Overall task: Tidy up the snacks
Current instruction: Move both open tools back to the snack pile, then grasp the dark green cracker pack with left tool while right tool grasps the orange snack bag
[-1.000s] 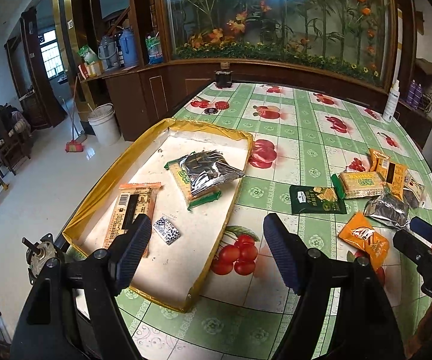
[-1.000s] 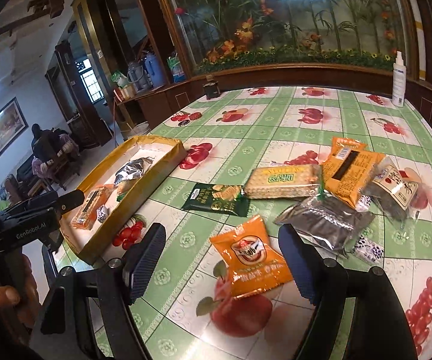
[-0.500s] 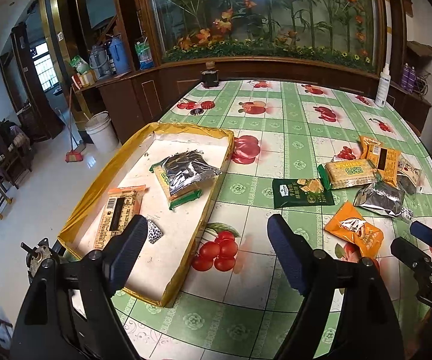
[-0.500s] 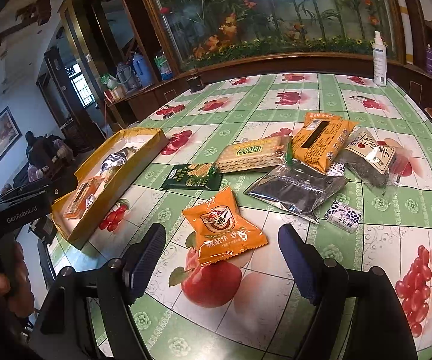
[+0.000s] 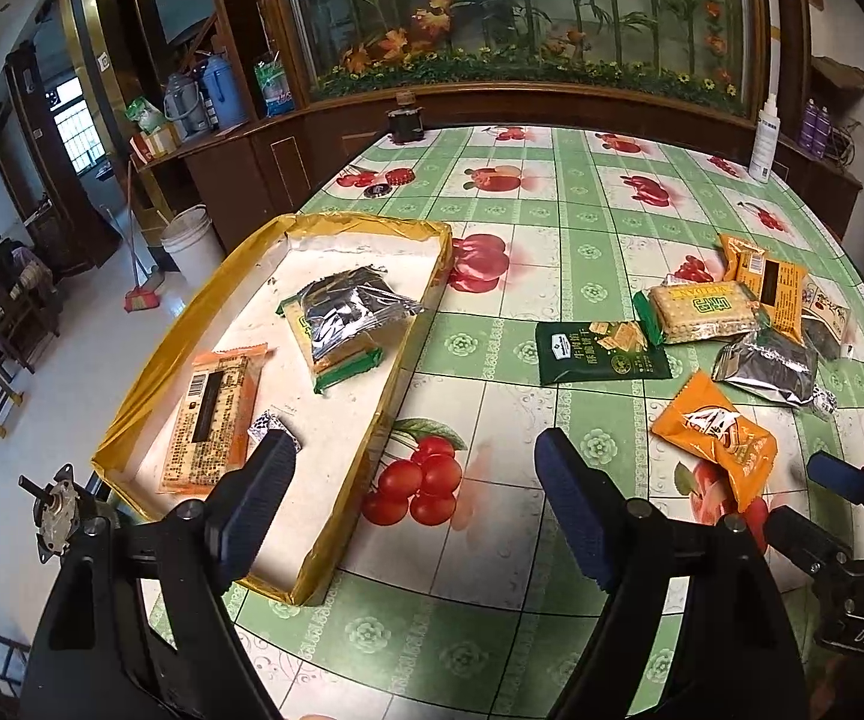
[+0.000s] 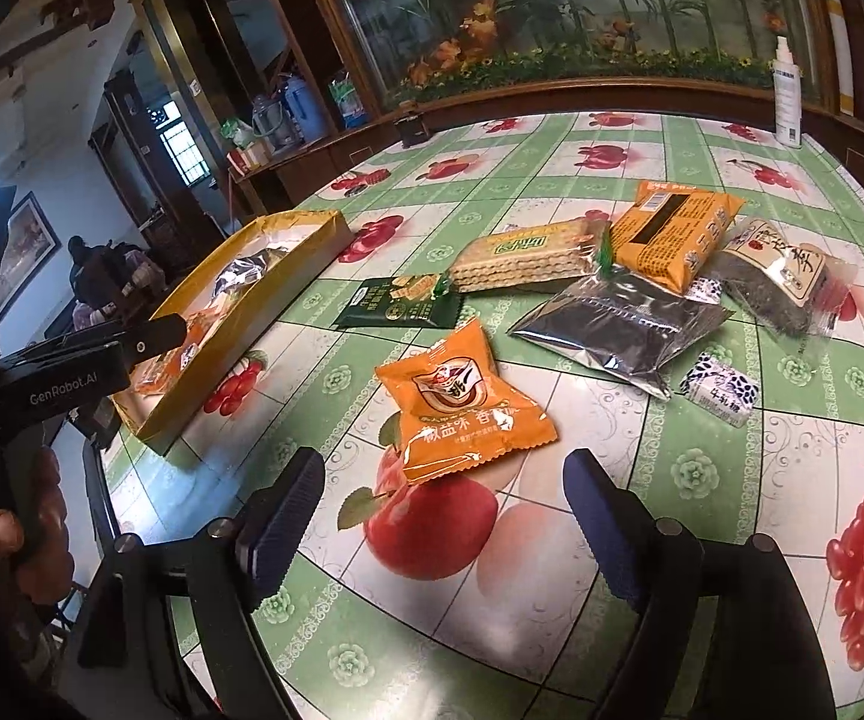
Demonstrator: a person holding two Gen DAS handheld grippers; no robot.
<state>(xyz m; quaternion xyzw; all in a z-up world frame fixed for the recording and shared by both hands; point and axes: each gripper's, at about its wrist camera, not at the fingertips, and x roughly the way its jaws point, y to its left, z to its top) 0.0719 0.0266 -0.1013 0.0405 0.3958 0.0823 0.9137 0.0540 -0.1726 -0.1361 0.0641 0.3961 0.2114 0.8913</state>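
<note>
- Left gripper (image 5: pixel 414 504) is wide apart, nothing in it. It hangs over the near end of the tray (image 5: pixel 414 324), by the tray's right wall.
- Right gripper (image 6: pixel 444 516) is wide too, also w/ nothing in it. It sits low over the table (image 6: pixel 612 138), just short of the orange bag (image 6: pixel 462 402).
- Orange bag lies flat on a big red apple pic on the cloth. It's the snack closest to the right gripper, not touching it.
- Tray is yellow outside, white inside, on the left part of the table.
- In the tray: a silver bag (image 5: pixel 354 312) on top of a cracker pack w/ green ends, a flat orange pack (image 5: pixel 216 408) w/ a barcode, & a small blue-white candy (image 5: pixel 273 426) just beside it.
- Out on the table, right of the tray: a dark green pack (image 6: pixel 402 303), a long cracker pack (image 6: pixel 528 258), a big orange pack (image 6: pixel 672 228), a silver pouch (image 6: pixel 624 327), a clear bag of dark stuff (image 6: pixel 780 276) & a wee blue-white candy (image 6: pixel 720 387).
- Cracker pack & big orange pack touch. Silver pouch is partly under the orange pack's edge.
- A white spray bottle (image 6: pixel 787 96) stands upright at the far edge of the table.
</note>
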